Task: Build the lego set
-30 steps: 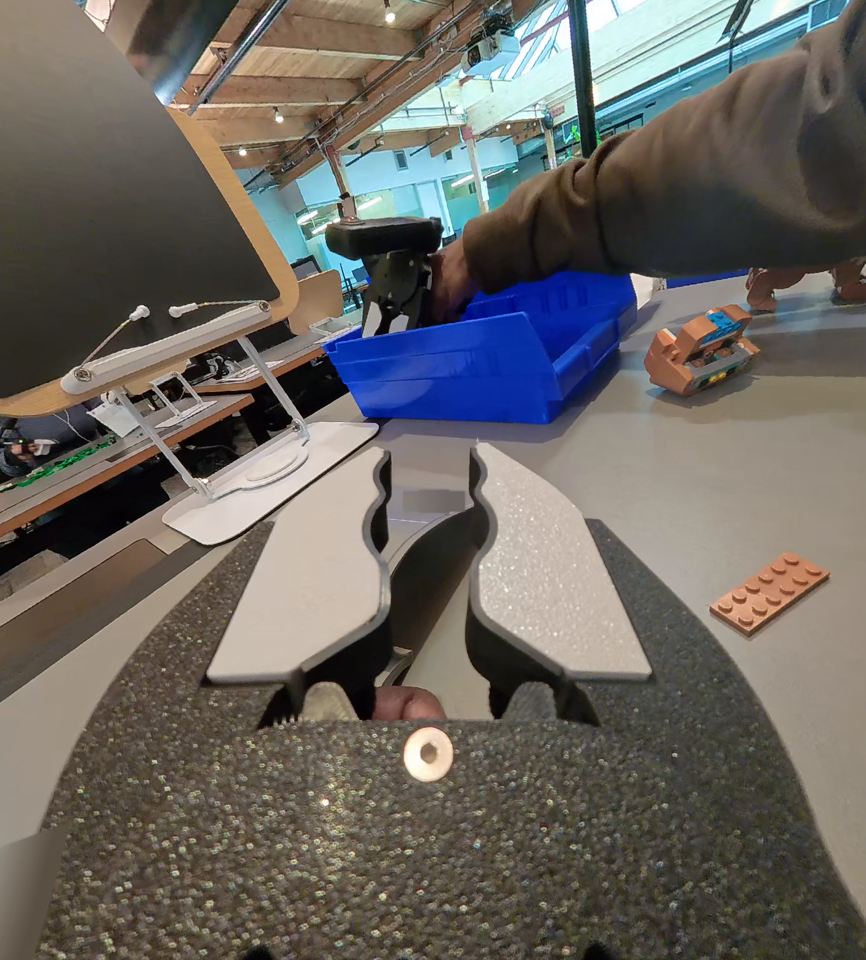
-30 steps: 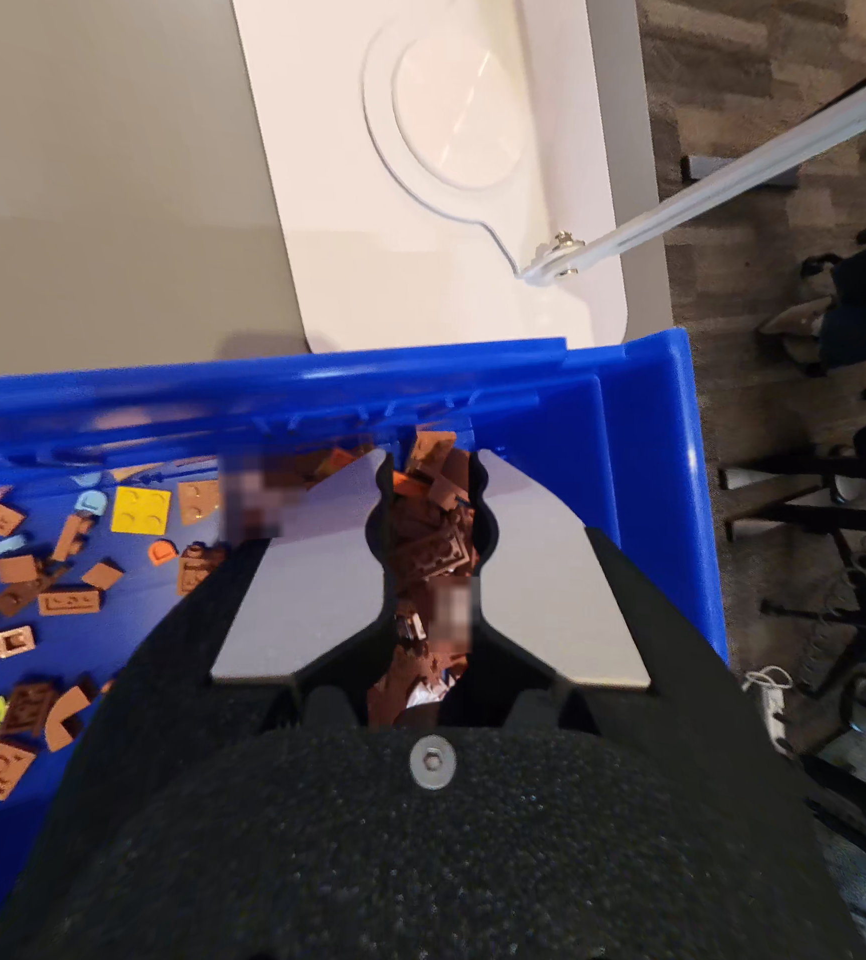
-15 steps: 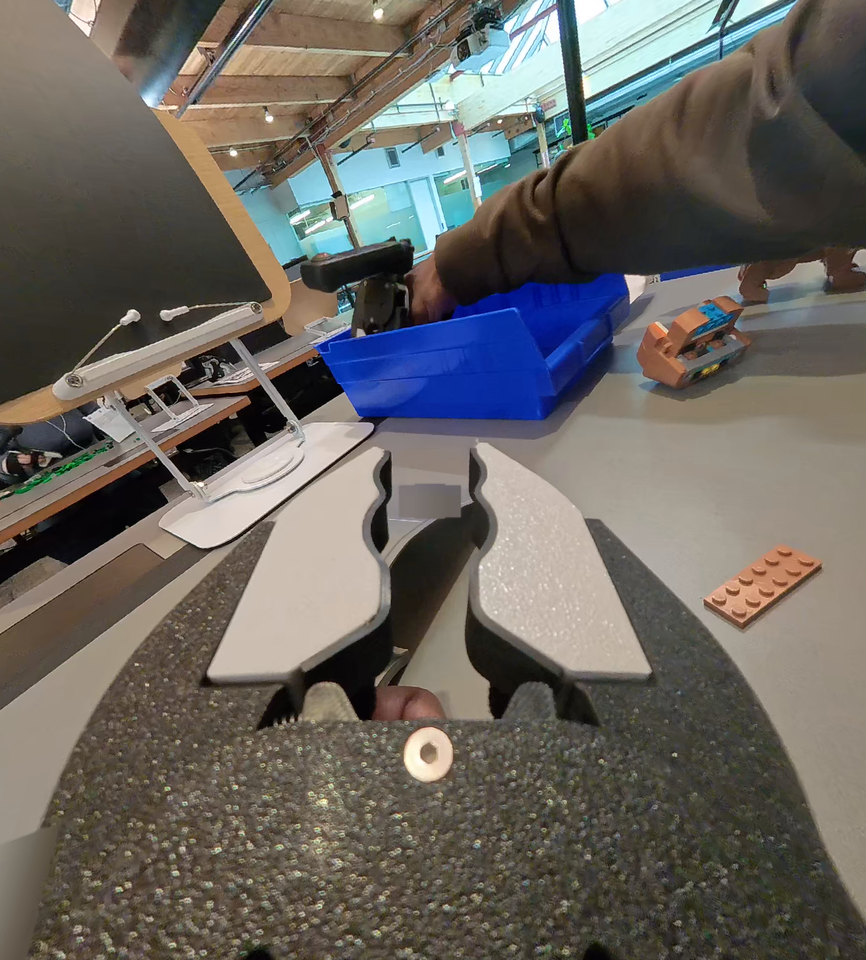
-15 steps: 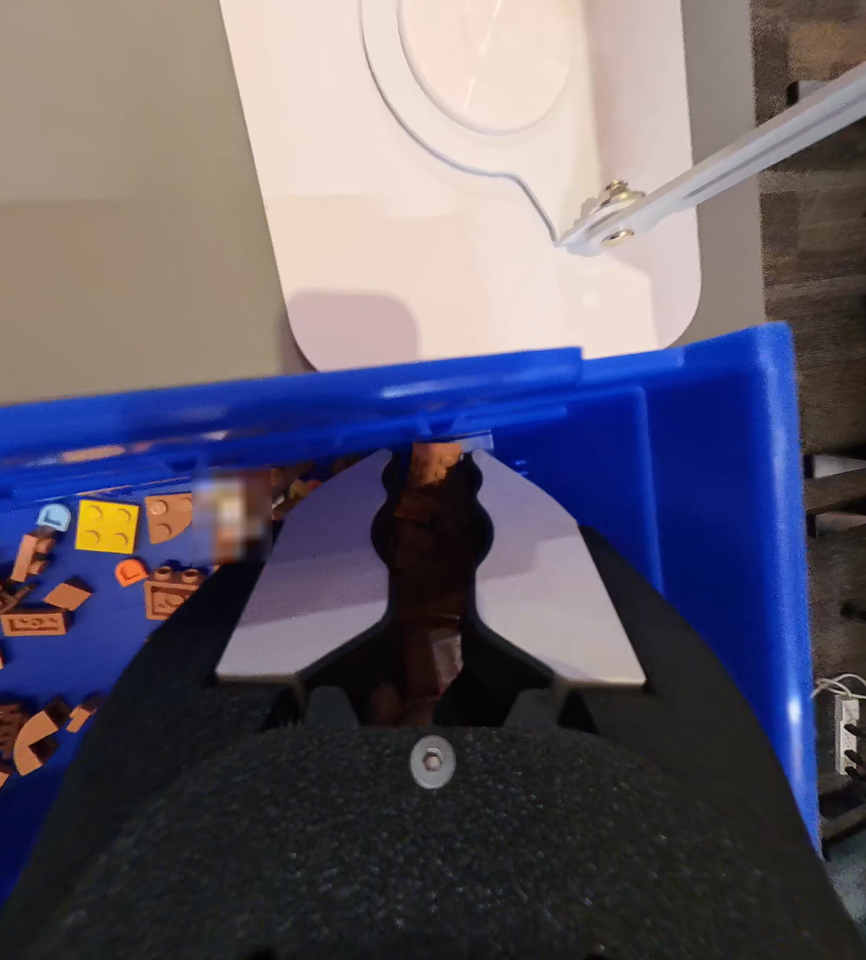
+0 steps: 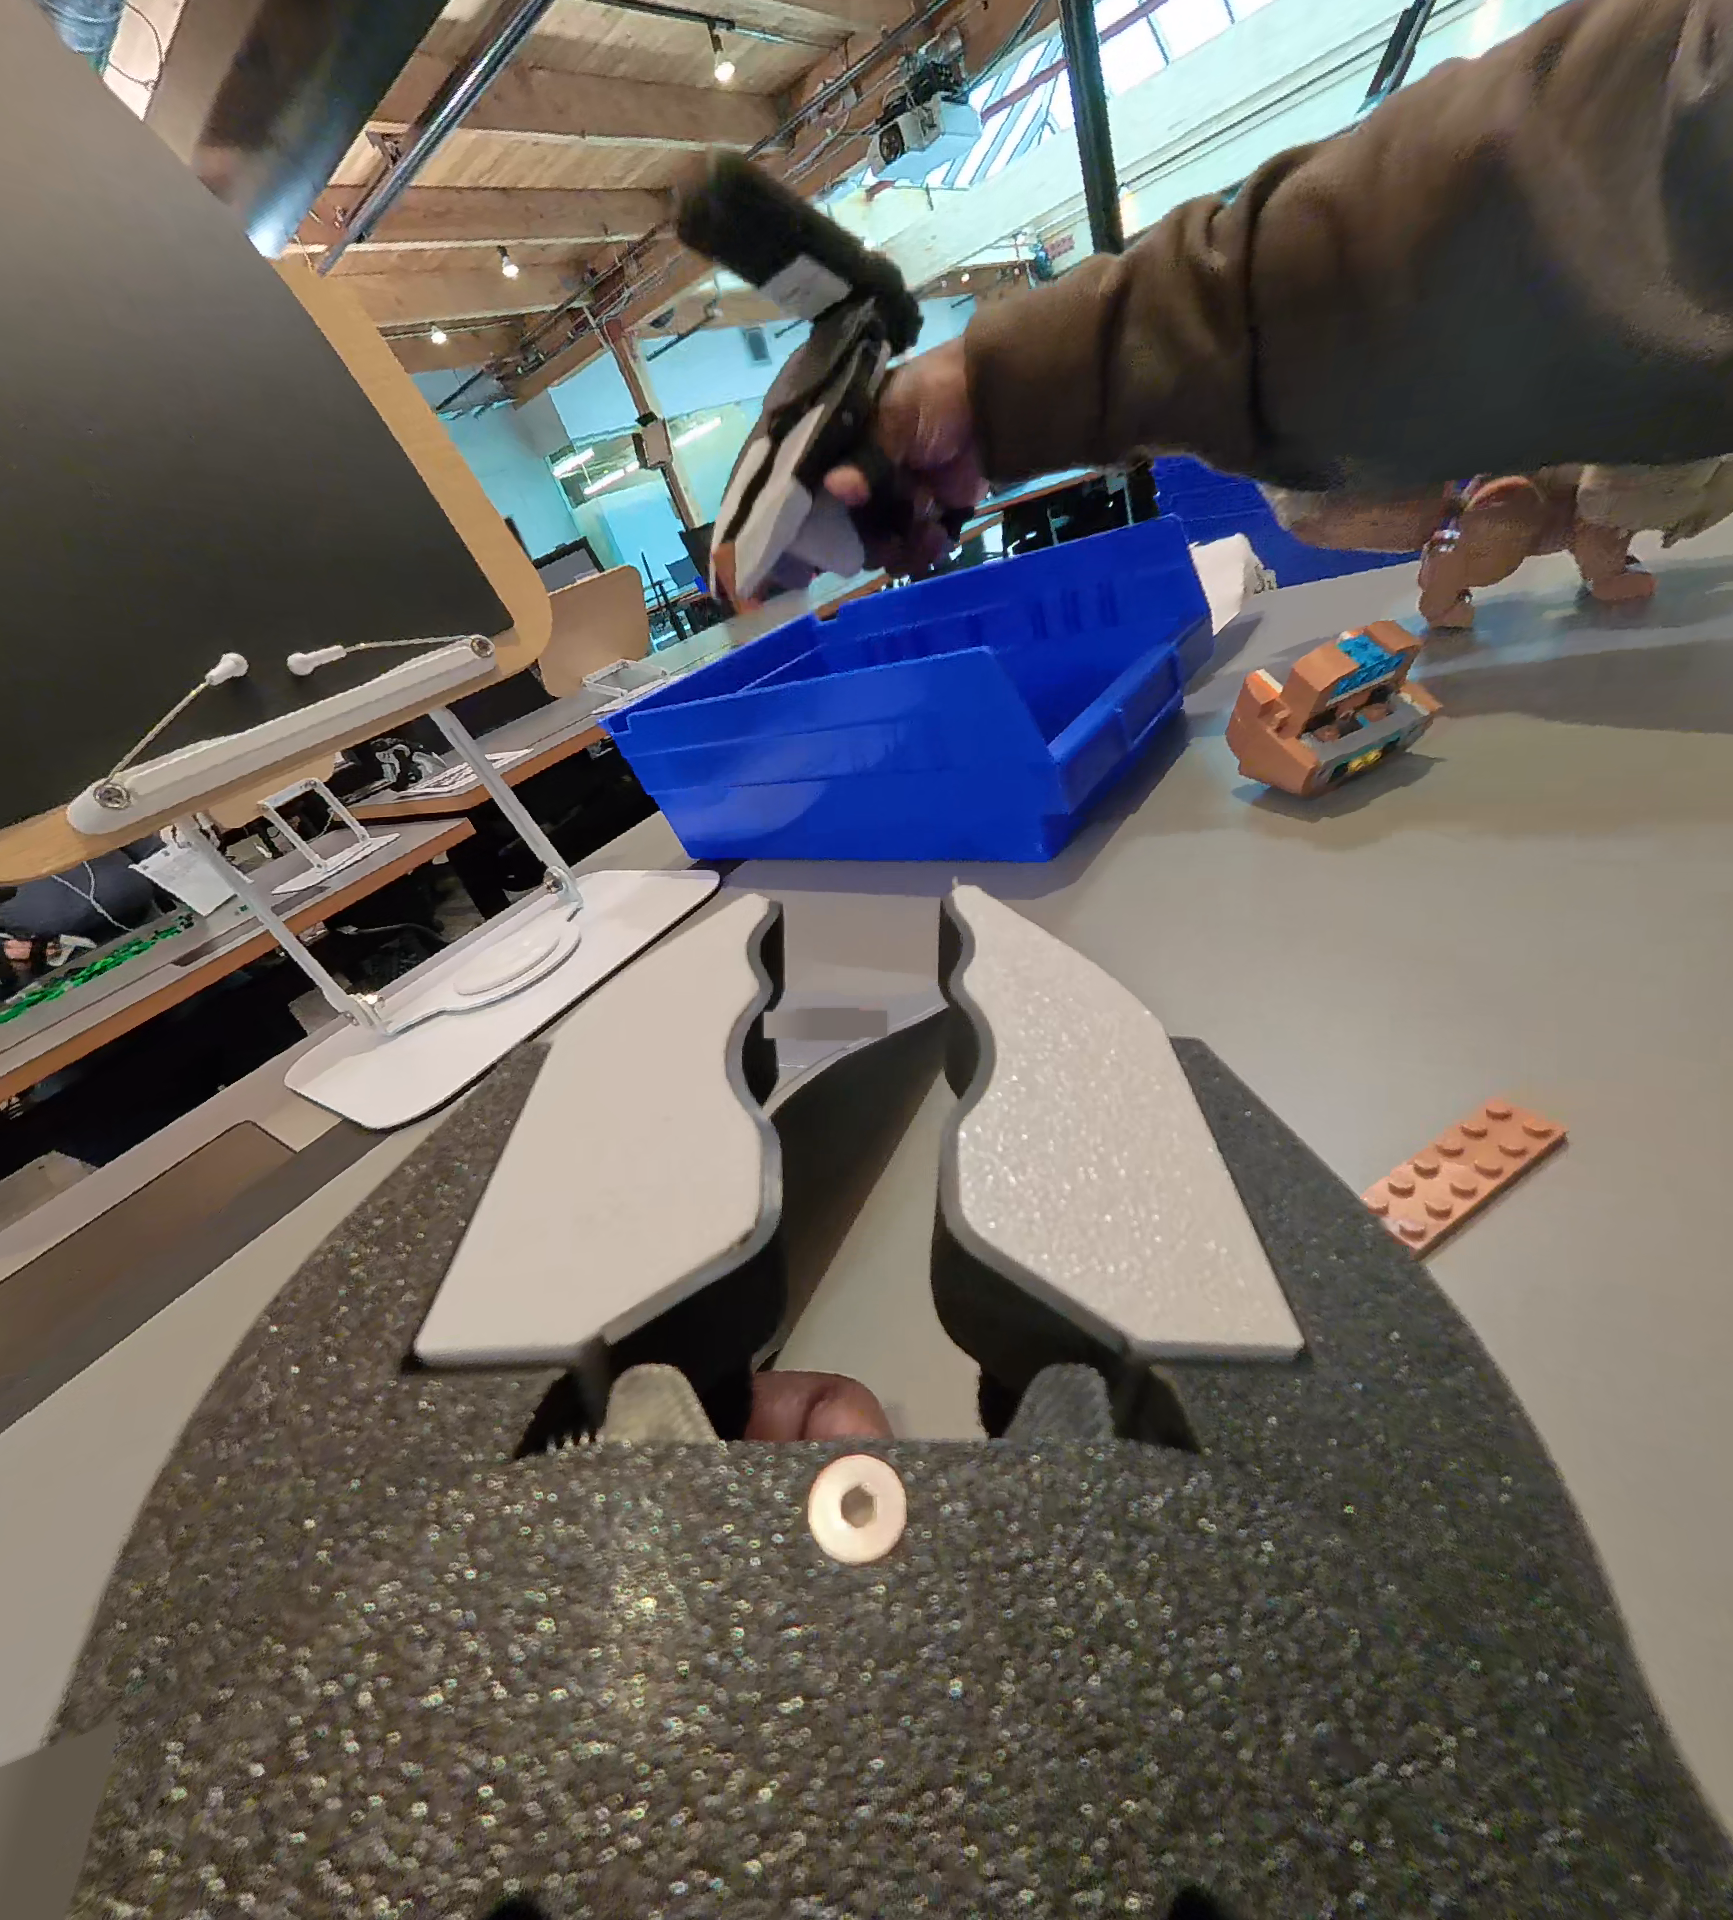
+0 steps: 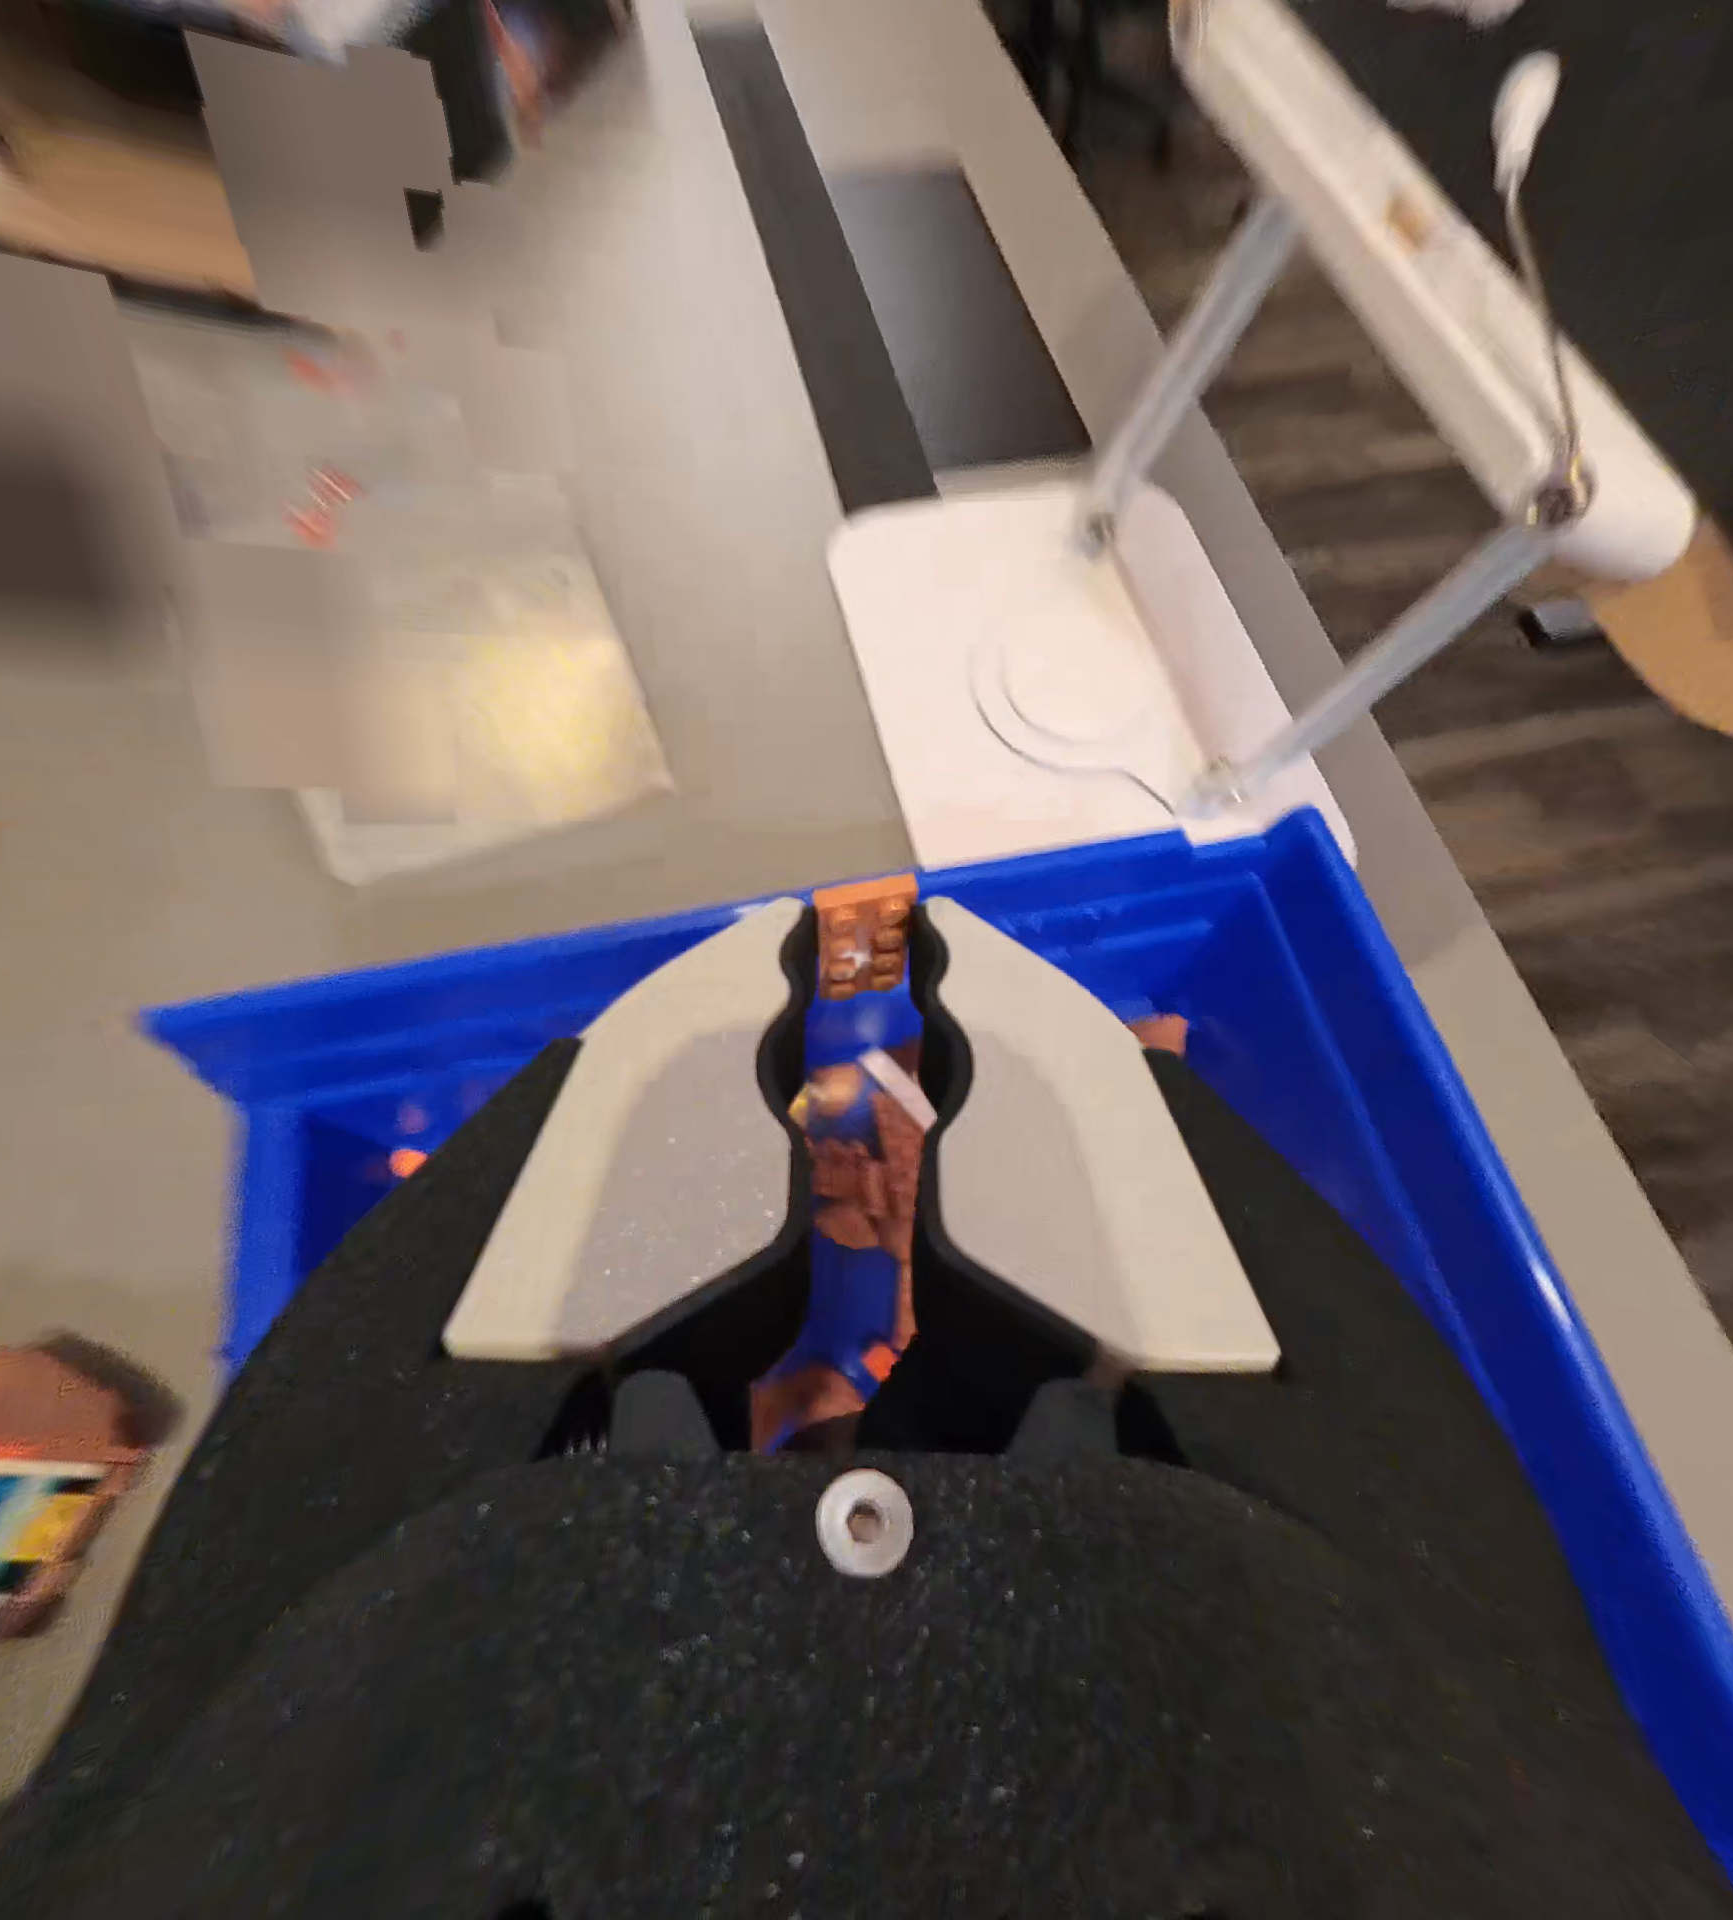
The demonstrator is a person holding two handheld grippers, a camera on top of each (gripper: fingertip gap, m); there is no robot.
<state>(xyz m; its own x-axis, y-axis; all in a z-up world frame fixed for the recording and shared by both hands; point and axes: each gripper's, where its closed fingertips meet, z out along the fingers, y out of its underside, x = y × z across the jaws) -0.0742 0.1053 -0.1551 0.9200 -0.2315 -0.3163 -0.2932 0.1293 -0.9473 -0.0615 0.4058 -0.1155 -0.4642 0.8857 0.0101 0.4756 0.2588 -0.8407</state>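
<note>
Blue bin (image 5: 903, 748) ahead; stand (image 5: 488, 987) left; table (image 5: 1464, 987) open

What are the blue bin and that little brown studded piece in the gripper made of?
The blue rectangular bin looks like glossy moulded plastic: its walls are ribbed and catch highlights. The small brown studded plate pinched in the right gripper looks like hard plastic, though blurred.

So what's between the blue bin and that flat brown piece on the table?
Nothing. In the left wrist view, only bare grey table lies between the blue bin and the flat brown plate. The small brown model sits off to the side.
</note>
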